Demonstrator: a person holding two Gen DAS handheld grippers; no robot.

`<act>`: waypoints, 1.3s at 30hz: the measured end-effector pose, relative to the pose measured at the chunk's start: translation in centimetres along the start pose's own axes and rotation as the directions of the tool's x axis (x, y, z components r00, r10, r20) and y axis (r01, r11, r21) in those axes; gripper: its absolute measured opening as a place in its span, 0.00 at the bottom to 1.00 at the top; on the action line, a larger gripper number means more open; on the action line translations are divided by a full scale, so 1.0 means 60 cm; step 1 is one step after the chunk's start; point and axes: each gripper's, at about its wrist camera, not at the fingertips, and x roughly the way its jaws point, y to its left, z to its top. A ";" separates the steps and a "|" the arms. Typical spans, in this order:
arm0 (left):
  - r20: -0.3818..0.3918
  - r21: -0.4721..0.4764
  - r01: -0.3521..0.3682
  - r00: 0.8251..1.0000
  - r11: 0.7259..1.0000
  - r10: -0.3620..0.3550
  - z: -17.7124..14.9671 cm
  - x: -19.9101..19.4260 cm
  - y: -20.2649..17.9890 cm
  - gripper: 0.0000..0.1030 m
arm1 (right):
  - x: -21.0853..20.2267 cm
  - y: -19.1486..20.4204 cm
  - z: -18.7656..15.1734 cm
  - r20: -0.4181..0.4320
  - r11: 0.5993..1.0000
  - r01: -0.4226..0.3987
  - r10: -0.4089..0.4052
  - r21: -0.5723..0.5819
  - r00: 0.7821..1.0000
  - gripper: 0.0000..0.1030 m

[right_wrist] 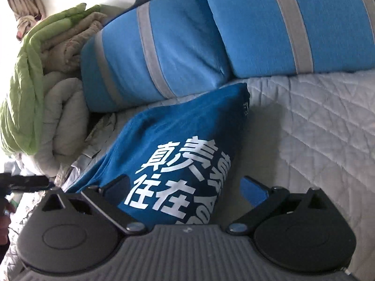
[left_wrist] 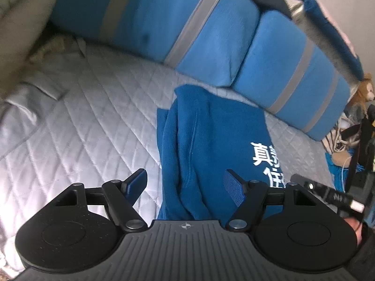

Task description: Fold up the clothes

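left view only: we see blue shirt folds, left gripper spread
right view only: right gripper spread; green quilt at 9 o'clock
room: bare bedspread at 3 o'clock

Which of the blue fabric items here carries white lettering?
The dark blue garment lying on the quilted cover. The two lighter blue cushions behind it have only grey stripes.

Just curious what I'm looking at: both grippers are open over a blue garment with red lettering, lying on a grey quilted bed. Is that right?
Nearly. The lettering on the blue garment is white, not red, as the right wrist view shows. The left gripper and right gripper are open, and the garment lies on the grey quilted bed.
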 end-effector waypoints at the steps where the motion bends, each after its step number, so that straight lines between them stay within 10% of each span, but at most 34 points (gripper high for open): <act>1: -0.024 -0.020 0.013 1.000 1.000 -0.014 0.004 0.014 0.006 0.70 | 0.000 0.002 -0.001 0.002 1.000 0.005 -0.005 -0.011 1.000 1.00; 8: -0.179 -0.172 0.057 0.980 0.983 -0.088 0.004 0.110 0.051 0.70 | 0.003 -0.008 0.000 -0.009 0.999 -0.001 0.001 0.046 1.000 1.00; 14: -0.181 -0.356 0.215 0.939 0.909 -0.293 -0.029 0.149 0.104 0.73 | 0.006 -0.033 0.004 -0.018 0.988 -0.022 0.025 0.151 1.000 1.00; 23: -0.179 -0.485 0.414 0.816 0.771 -0.550 -0.052 0.176 0.144 0.62 | 0.017 -0.042 0.006 -0.027 0.978 -0.033 0.040 0.205 0.999 1.00; 28: -0.165 -0.516 0.419 0.807 0.747 -0.567 -0.067 0.184 0.158 0.34 | 0.027 -0.043 0.018 -0.019 0.981 -0.026 0.030 0.193 0.999 1.00; 39: -0.119 -0.495 0.454 0.809 0.741 -0.575 -0.073 0.182 0.167 0.31 | 0.112 -0.135 0.078 -0.009 0.907 -0.119 0.133 0.403 0.991 1.00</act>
